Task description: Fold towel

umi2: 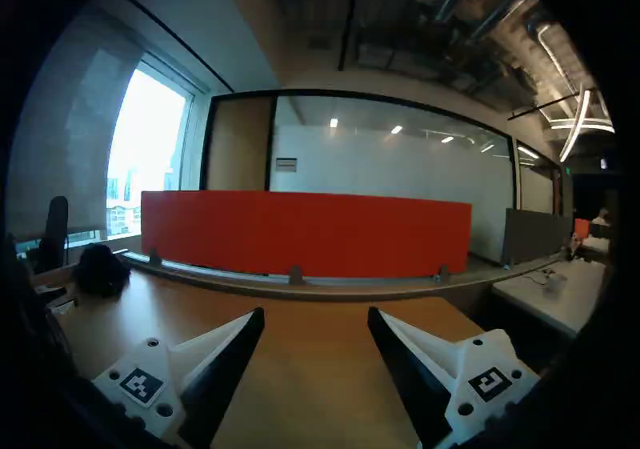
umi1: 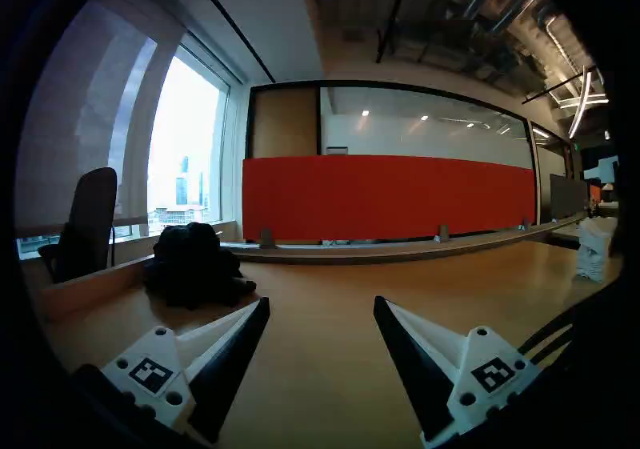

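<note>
Wood-toned bench (umi1: 360,273) spreads out smooth and bare ahead of both tools. In the left gripper view, the left hand-held gripper (umi1: 320,300) has its white-and-black fingers spread wide, nothing between them, just bench surface showing in the gap. Over on the far left sits the black crumpled towel (umi1: 192,265), heaped in a lump on the bench, just beyond the left finger's tip and close to the raised ledge on the window side. Behind it stands a black office chair (umi1: 84,225) against the bright tall window (umi1: 188,161).

Along the bench's far edge runs a long red divider panel (umi1: 384,197), closing off the back. Out at the right rim sits a white stacked pile (umi1: 596,249); what it is cannot be made out.

In the right gripper view, the right hand-held gripper (umi2: 316,311) is just as wide, fingers apart and holding nothing. The towel (umi2: 100,269) appears well off to the left, small and dark, near the back corner. On the right the bench's edge falls away to a dark gap, and a white desk (umi2: 560,289) lies beyond it. Between both pairs of fingers and the red panel, open wood.
</note>
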`<state>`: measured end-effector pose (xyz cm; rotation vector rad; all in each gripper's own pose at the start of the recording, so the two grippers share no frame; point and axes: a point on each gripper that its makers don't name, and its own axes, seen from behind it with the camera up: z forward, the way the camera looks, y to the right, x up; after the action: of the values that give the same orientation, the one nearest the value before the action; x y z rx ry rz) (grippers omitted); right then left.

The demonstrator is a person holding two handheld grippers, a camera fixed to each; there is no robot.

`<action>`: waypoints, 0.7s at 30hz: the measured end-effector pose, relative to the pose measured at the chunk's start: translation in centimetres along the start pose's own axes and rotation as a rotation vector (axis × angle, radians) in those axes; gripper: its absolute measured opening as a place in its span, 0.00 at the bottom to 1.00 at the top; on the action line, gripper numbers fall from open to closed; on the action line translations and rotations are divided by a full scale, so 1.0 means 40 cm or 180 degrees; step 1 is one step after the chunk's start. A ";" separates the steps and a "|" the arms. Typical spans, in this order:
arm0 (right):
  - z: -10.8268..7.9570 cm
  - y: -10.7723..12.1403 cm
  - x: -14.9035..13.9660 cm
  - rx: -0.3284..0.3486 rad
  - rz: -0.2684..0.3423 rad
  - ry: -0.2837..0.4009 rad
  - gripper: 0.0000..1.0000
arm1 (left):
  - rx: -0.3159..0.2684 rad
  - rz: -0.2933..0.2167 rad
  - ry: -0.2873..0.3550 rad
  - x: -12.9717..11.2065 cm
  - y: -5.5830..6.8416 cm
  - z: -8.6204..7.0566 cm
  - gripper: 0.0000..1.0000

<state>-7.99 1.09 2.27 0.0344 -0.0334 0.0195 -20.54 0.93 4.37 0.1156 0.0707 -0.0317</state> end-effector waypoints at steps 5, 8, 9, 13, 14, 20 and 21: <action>0.012 0.017 -0.041 0.0001 0.0033 0.0034 1.00 | 0.0000 -0.0004 0.0001 -0.001 0.000 0.001 0.97; 0.019 0.028 -0.077 -0.0022 0.0063 0.0022 1.00 | 0.0000 -0.0003 0.0001 -0.001 -0.002 0.000 0.97; 0.020 0.031 -0.087 -0.0033 0.0078 0.0024 1.00 | 0.0000 -0.0002 0.0001 -0.001 -0.002 0.000 0.97; 0.021 0.037 -0.119 -0.0060 0.0139 0.0037 1.00 | 0.0001 -0.0001 0.0001 -0.001 -0.003 0.000 0.97; 0.021 0.037 -0.127 -0.0063 0.0153 0.0039 1.00 | 0.0001 -0.0001 0.0002 -0.001 -0.003 0.000 0.96; 0.026 0.051 -0.183 -0.0101 0.0213 0.0030 1.00 | 0.0001 -0.0001 0.0001 -0.003 -0.003 -0.001 0.97; 0.027 0.054 -0.192 -0.0111 0.0216 0.0033 1.00 | 0.0001 -0.0001 0.0001 -0.003 -0.003 -0.001 0.97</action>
<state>-15.75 3.06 3.18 -0.0017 -0.0246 0.0869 -20.66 0.79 4.34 0.1158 0.0711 -0.0320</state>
